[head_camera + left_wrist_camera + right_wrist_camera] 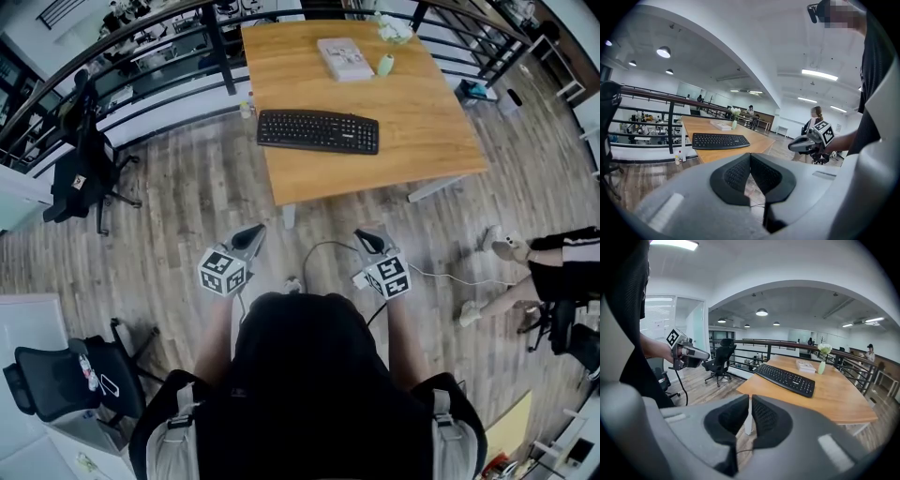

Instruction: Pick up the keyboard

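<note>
A black keyboard point(318, 130) lies near the front left edge of a wooden table point(422, 131). It shows again as the keyboard point(719, 140) in the left gripper view and as the keyboard point(785, 378) in the right gripper view. My left gripper point(255, 231) and right gripper point(362, 235) hover over the floor, well short of the table. Both are shut with nothing between the jaws. The left gripper point(750, 157) and right gripper point(750, 400) each point toward the table.
On the table's far side lie a book point(344, 58), a small green vase point(385, 64) and white flowers point(395, 30). A black railing point(141, 56) runs behind. Office chairs point(80, 178) stand at left; a seated person's legs point(525, 272) are at right. A cable point(323, 248) lies on the floor.
</note>
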A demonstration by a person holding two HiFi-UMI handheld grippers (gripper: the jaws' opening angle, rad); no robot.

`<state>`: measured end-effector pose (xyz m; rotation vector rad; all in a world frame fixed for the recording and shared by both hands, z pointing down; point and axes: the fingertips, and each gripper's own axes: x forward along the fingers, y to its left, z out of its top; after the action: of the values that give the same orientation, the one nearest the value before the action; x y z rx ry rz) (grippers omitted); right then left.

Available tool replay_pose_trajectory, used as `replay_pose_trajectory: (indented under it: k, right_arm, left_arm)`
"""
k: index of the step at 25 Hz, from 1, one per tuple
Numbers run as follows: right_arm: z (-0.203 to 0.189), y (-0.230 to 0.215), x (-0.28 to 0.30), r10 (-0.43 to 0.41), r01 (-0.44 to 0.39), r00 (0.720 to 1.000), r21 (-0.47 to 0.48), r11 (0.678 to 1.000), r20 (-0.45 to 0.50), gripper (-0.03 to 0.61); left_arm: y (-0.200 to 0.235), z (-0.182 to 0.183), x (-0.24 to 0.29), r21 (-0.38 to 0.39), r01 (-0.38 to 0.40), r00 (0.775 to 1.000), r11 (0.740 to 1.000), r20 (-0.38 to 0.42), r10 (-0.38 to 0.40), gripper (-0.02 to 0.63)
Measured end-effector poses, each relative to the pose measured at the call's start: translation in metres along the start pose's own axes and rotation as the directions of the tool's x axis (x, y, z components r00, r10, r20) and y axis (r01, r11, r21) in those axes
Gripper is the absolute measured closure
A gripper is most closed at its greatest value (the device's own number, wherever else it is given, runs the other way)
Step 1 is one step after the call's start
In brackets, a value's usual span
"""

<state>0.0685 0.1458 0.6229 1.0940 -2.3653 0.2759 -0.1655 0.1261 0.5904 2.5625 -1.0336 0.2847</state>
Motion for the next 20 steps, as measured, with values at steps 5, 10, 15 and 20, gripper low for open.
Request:
replay_pose_trajectory:
  k: [5, 10, 15, 20]
  right_arm:
    - [-0.009, -0.002, 0.000, -0.010, 0.011, 1.000, 0.023, 1.000, -0.011, 0.557]
    - [-0.015, 0.003, 0.000, -0.009, 0.009, 1.000, 0.028, 1.000, -0.020, 0.558]
    - [-0.017, -0.001, 0.003, -0.005, 0.005, 1.000, 0.040, 0.999, -0.021, 0.558]
    - [-0.019, -0.004, 0.009, 0.011, -0.010, 1.000, 0.048, 0.999, -0.026, 0.557]
  left_arm:
    - [0.001, 0.003, 0.007, 0.014, 0.014, 1.000, 1.000, -0.005, -0.014, 0.603]
    - [-0.001, -0.003, 0.004, 0.006, 0.016, 1.000, 1.000, -0.015, -0.016, 0.603]
    - [-0.002, -0.006, 0.007, 0.004, 0.015, 1.000, 1.000, -0.025, -0.014, 0.603]
    - [0.004, -0.006, 0.012, 0.000, 0.002, 0.999, 1.000, -0.036, -0.002, 0.603]
